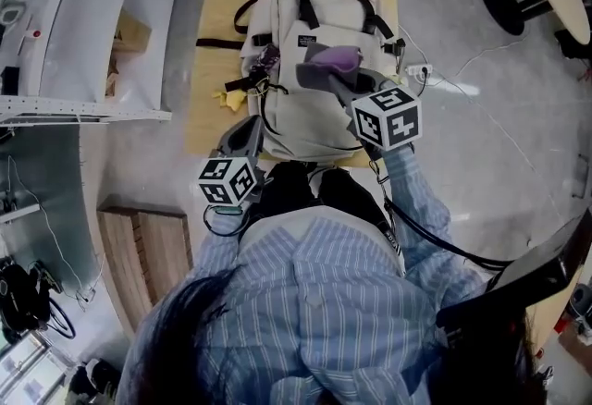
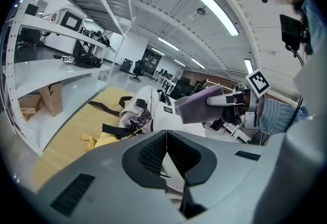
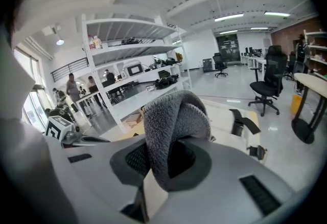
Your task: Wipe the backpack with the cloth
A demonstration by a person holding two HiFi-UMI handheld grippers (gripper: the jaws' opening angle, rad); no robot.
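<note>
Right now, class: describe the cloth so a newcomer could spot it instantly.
On the tan table lies a cream backpack. Over it the right gripper clamps the cloth: fuzzy, folded, purple-grey, the only thing held in jaws.

The backpack (image 1: 314, 107) lies on the desk (image 1: 208, 61). The cloth (image 1: 333, 57), held in the right gripper (image 1: 319, 75), is over the backpack's far middle. The left gripper (image 1: 242, 133) is at the backpack's near left corner. A shelf (image 1: 139, 15) stands left of the desk, and a power strip (image 1: 418, 72) lies on the floor (image 1: 462, 172) to the desk's right.
</note>
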